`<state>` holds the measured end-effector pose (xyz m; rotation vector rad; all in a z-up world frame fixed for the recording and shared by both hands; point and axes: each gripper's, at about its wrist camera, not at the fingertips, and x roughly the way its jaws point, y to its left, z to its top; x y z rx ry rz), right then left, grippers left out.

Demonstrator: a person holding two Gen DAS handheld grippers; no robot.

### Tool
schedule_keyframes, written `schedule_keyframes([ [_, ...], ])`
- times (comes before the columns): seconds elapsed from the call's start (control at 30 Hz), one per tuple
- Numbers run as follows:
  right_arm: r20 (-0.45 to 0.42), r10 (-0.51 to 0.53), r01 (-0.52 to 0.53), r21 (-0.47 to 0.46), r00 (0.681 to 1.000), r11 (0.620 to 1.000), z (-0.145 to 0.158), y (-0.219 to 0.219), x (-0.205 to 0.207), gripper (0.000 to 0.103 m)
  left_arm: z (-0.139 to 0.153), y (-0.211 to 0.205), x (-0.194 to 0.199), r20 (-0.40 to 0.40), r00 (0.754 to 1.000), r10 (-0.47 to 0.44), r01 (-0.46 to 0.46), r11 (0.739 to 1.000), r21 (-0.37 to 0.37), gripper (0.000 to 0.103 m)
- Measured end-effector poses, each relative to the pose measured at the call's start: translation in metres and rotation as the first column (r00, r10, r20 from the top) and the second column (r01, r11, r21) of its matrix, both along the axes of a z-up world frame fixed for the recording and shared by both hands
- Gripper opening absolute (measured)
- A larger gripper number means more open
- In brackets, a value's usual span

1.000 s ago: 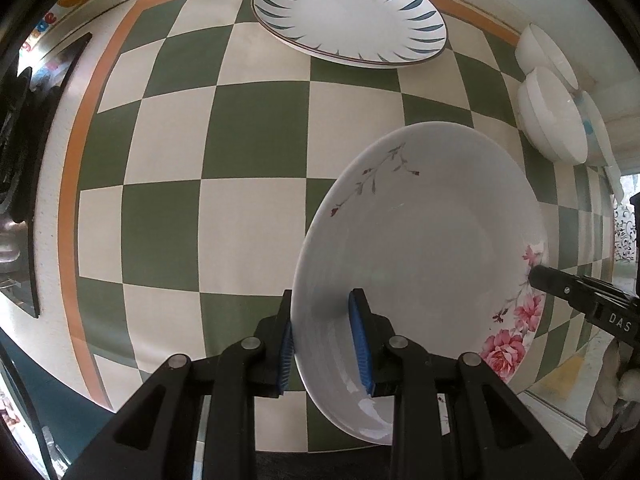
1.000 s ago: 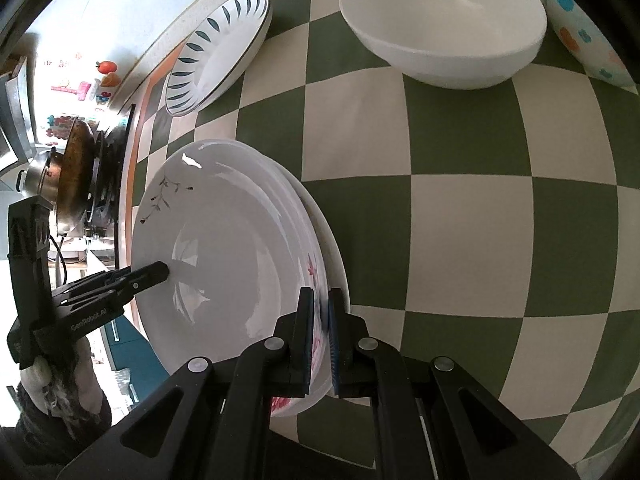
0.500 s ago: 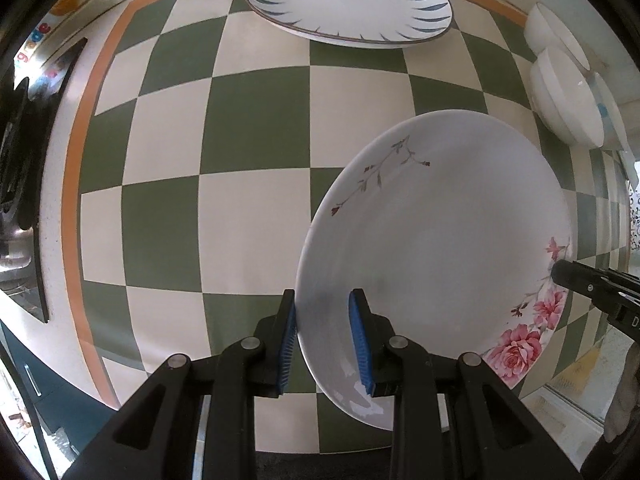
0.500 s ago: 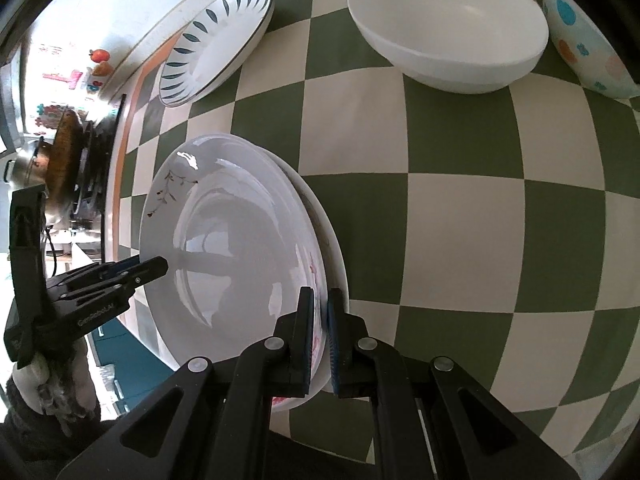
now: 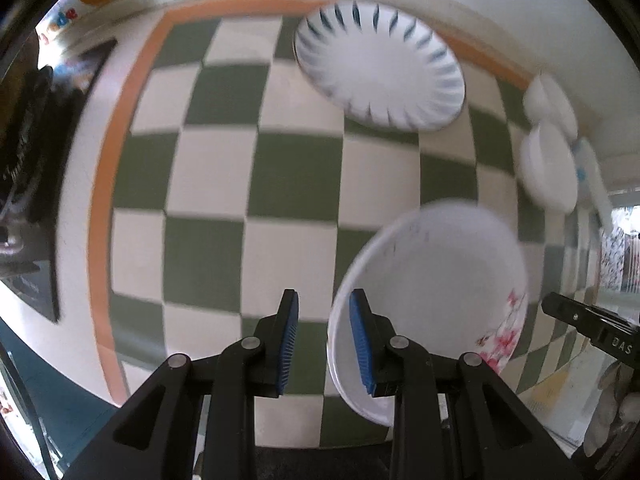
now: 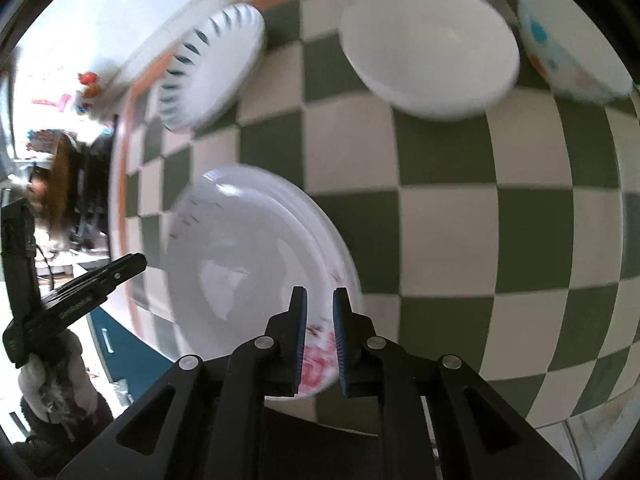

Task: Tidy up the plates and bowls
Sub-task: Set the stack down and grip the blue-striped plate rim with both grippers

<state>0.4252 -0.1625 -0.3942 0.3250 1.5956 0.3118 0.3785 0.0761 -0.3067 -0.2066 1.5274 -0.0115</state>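
Note:
Two stacked white plates with pink flowers [image 5: 436, 292] [image 6: 256, 264] lie on the checkered tablecloth. My left gripper [image 5: 324, 324] is open and empty, just left of the stack's rim, with its right pad over the rim. My right gripper [image 6: 320, 320] is open, its jaws apart above the stack's flowered edge and off it. A white plate with dark blue leaf marks [image 5: 380, 68] [image 6: 208, 64] lies at the far side. Both views are blurred by motion.
Plain white bowls [image 6: 432, 44] [image 5: 548, 168] and a bowl with coloured dots [image 6: 572, 52] stand at the back right. A dark stove with a pan [image 6: 68, 184] sits beyond the cloth's orange border, at the left. The table's front edge is close below both grippers.
Both grippers have let go of the flowered plates and pulled back and up. The plates now lie stacked on the cloth. The left jaws opened wider; the right jaws opened from shut.

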Motion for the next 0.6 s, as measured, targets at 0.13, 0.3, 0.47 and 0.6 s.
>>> schedule_keyframes([
  [0.13, 0.061, -0.012, 0.01, 0.039, 0.998, 0.999, 0.024, 0.015, 0.032, 0.033, 0.005, 0.024, 0.043, 0.016, 0.999, 0.034, -0.034, 0.999, -0.035, 0.025],
  [0.3, 0.122, -0.02, 0.016, 0.031, 0.992, 0.999, 0.034, 0.042, 0.098, 0.036, -0.009, 0.054, 0.099, 0.014, 0.996, 0.093, -0.092, 0.993, -0.074, 0.025],
  [0.47, 0.118, -0.054, 0.051, 0.024, 0.992, 0.998, 0.013, 0.062, 0.158, 0.036, -0.035, 0.077, 0.143, -0.027, 0.992, 0.123, -0.125, 0.986, -0.106, 0.025],
  [0.6, 0.087, -0.062, 0.061, 0.018, 0.994, 0.998, -0.013, 0.072, 0.197, 0.036, -0.055, 0.083, 0.169, -0.062, 0.992, 0.114, -0.121, 0.984, -0.131, 0.025],
])
